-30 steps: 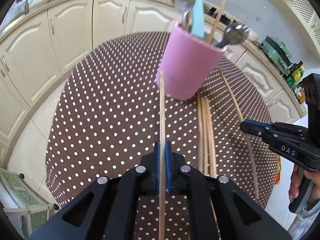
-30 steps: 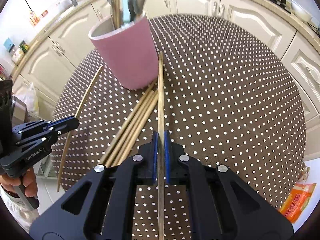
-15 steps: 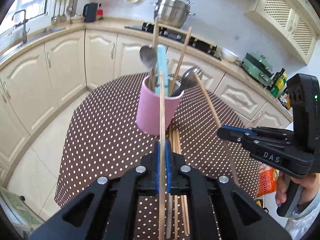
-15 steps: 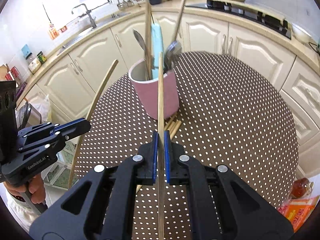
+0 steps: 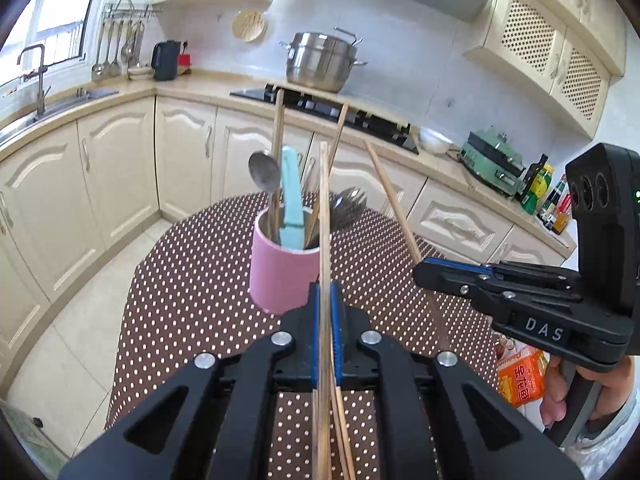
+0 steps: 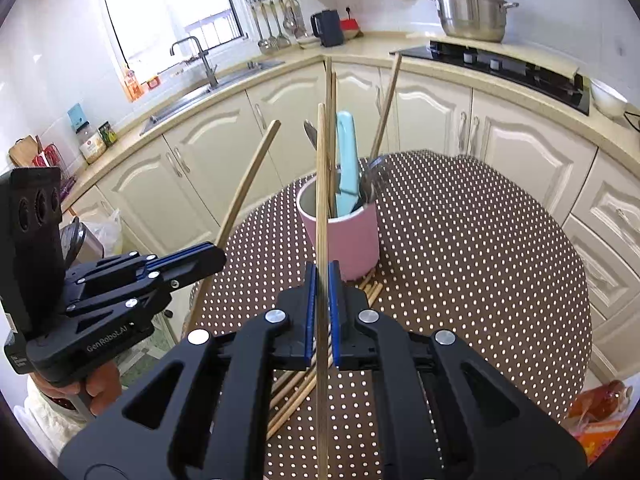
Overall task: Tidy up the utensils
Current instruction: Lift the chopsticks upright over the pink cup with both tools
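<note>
Holding: one chopstick per gripper, both lifted clear of the table so each can be dropped into the holder.
left gripper [image 5: 325, 332]: jaws pinched on left chopstick [image 5: 324, 216], gripped partway along so the long free end leads forward; tip points at the cup mouth.
right gripper [image 6: 321, 312]: jaws pinched on right chopstick [image 6: 321, 200], same partway grip; stick runs straight ahead and its line crosses the cup rim.
cross-check: in the left view the right gripper sits low right with its stick angled up-left toward the cup; in the right view the left gripper sits low left with its stick angled up-right. The two sticks converge on the cup, apart from each other.
loose chopsticks [image 6: 304, 384]: bundle lying flat on the tablecloth [image 6: 460, 280], the far ends near the cup base. Judged next in the queue, hence left close to the cup.
pink cup [image 6: 345, 236]: upright on the table, beyond both grippers. Already holds chopsticks, a blue-handled utensil [image 6: 346, 168], a spoon [image 5: 264, 170] and a fork, all handle-down or standing, so it reads as the collection point.
step: transport done, insertion not yet; both tips are short of the rim.
risk: crowded cup mouth; feeding both at once could snag on standing handles. One at a time looks safer.
background: counter, hob with steel pot [image 5: 322, 62], sink. Not involved.
</note>
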`<state>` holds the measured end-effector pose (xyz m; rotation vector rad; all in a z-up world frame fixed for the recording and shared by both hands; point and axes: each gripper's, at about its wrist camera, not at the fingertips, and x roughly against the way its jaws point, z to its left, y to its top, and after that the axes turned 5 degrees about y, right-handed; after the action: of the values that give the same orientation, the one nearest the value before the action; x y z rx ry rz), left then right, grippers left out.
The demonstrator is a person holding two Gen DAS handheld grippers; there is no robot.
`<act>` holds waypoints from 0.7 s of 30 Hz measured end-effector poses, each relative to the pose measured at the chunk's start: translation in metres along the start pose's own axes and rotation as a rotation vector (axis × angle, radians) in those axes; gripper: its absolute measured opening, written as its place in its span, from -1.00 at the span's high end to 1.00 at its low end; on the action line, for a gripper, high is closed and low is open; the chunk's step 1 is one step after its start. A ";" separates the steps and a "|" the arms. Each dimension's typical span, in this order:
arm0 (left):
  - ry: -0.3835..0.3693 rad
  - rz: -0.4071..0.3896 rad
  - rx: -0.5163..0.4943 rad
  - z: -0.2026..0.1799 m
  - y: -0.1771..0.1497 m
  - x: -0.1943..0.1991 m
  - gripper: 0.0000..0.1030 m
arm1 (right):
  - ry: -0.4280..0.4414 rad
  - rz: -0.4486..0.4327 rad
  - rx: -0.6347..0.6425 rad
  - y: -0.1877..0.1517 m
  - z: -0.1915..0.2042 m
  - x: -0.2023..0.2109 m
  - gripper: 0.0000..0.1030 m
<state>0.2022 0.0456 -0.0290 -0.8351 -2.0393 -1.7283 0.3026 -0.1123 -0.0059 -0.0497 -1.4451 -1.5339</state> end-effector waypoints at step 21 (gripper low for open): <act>-0.032 -0.287 0.028 0.001 0.081 -0.005 0.90 | 0.009 -0.278 0.001 0.067 -0.003 0.027 0.87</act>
<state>0.2567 0.0528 0.0302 -0.5870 -2.2915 -1.8357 0.3341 -0.1180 0.0592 0.1652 -1.4919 -1.7542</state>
